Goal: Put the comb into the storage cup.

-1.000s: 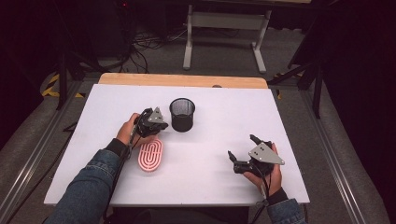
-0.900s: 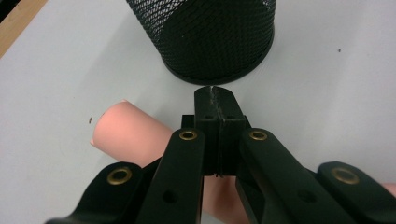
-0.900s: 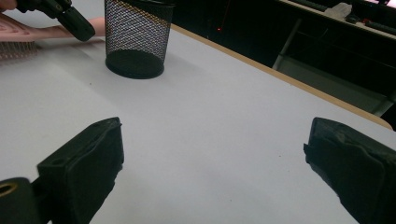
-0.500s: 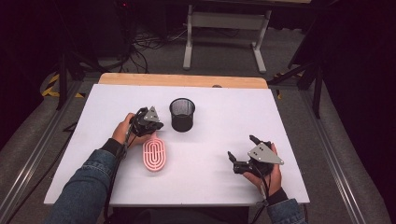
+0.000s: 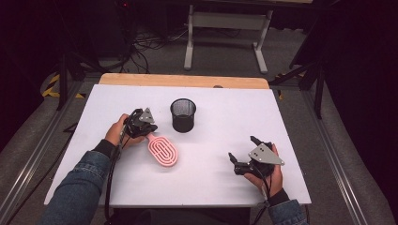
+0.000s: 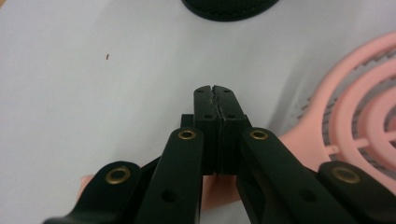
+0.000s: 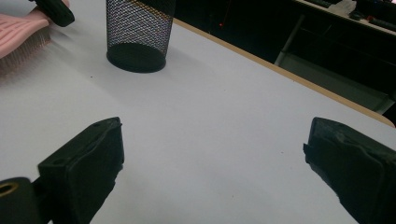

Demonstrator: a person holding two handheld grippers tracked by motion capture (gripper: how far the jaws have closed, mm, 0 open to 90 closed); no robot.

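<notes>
A pink oval brush (image 5: 163, 151) lies flat on the white table (image 5: 225, 187), its head slanting down to the right. Its handle runs up to my left gripper (image 5: 150, 130), which is shut on it. In the left gripper view the jaws (image 6: 215, 93) meet at the tips, and the pink handle (image 6: 299, 135) passes under them. A black mesh cup (image 5: 183, 115) stands upright just right of that gripper. My right gripper (image 5: 241, 149) rests near the table's front right, open, with nothing between its pads (image 7: 88, 158).
The right gripper view looks across bare table towards the mesh cup (image 7: 137, 32), the brush (image 7: 18, 28) and the left gripper (image 7: 53, 10). A wooden strip (image 5: 183, 80) edges the table's far side. Metal stand legs (image 5: 225, 28) and cables lie on the floor beyond.
The brush has swung from upright to slanted, its head moving right. The left hand has turned a little with it. The right hand has kept still.
</notes>
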